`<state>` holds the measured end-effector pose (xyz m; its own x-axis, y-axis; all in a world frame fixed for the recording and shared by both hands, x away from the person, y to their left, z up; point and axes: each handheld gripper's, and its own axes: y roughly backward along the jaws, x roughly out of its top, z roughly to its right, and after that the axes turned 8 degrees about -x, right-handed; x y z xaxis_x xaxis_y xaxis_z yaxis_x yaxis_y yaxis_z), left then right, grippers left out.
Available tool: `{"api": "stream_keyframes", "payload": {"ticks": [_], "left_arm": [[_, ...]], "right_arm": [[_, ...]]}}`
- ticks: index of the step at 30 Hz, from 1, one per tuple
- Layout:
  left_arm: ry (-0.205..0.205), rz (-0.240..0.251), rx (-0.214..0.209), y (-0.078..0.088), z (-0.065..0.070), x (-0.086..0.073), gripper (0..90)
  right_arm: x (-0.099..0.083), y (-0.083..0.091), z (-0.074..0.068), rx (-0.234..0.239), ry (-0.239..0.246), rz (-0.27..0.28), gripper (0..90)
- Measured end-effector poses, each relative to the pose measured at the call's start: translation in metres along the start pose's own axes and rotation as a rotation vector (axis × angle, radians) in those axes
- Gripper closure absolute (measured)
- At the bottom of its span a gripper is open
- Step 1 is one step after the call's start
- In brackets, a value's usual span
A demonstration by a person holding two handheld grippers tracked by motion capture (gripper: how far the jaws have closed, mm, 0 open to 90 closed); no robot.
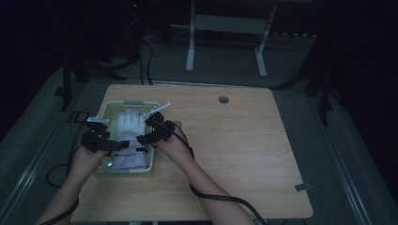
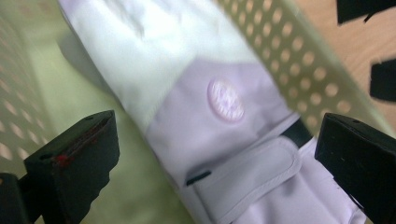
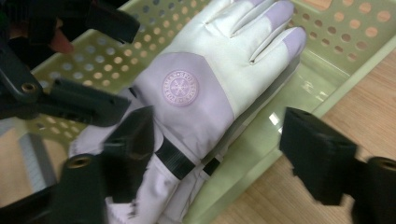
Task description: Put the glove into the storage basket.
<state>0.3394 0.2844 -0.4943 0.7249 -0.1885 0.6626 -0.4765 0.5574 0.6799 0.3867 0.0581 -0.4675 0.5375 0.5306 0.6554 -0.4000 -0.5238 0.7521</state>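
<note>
Worktop (image 1: pixel 244 154): light wood grain, rounded corners, round cable hole (image 1: pixel 223 99) near its far edge. Small dark tag (image 1: pixel 302 187), possibly tape, at the right edge. Grey floor (image 1: pixel 361 154) around. White frame (image 1: pixel 225 28) on two legs behind, dimly lit.

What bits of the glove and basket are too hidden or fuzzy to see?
- Glove cuff: right gripper view, cut off by the bottom edge and covered by the tool's black jaw.
- Glove fingertips: left gripper view, blurred and cut by the top edge.
- Basket holes: high view, too small and dim.
</note>
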Motion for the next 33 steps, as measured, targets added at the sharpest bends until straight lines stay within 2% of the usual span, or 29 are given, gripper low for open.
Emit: {"api": "stream_keyframes", "payload": {"ticks": [2,5,7,10,11,15,19,25,33], "left_arm": [[-0.028,0.004,-0.005,0.000,0.006,0.000,0.3],[-0.046,0.026,-0.005,-0.001,0.017,0.000,0.3],[-0.050,0.068,0.001,0.000,0.025,0.000,0.3],[-0.029,0.132,-0.035,0.001,0.034,-0.001,0.3],[-0.028,0.139,-0.040,0.000,0.038,0.000,0.3],[-0.058,0.105,-0.040,-0.009,0.054,0.002,0.3],[-0.077,0.082,-0.060,-0.016,0.070,0.006,0.4],[-0.087,0.102,-0.078,-0.027,0.090,0.009,0.4],[-0.131,0.107,-0.112,-0.040,0.119,0.013,0.4]], "right_arm": [[-0.002,0.005,0.004,0.012,-0.001,0.021,24.2],[-0.006,0.010,0.011,0.026,0.009,0.030,20.1],[-0.009,0.014,0.015,0.022,0.014,0.031,18.5],[-0.013,0.020,0.023,0.013,0.027,0.055,15.6],[-0.015,0.022,0.025,0.011,0.033,0.055,15.5],[-0.021,0.030,0.035,-0.001,0.038,0.062,15.0],[-0.030,0.036,0.047,-0.006,0.032,0.060,15.0],[-0.044,0.044,0.067,-0.031,0.021,0.051,15.0],[-0.059,0.055,0.088,-0.052,0.020,0.055,15.0]]}}
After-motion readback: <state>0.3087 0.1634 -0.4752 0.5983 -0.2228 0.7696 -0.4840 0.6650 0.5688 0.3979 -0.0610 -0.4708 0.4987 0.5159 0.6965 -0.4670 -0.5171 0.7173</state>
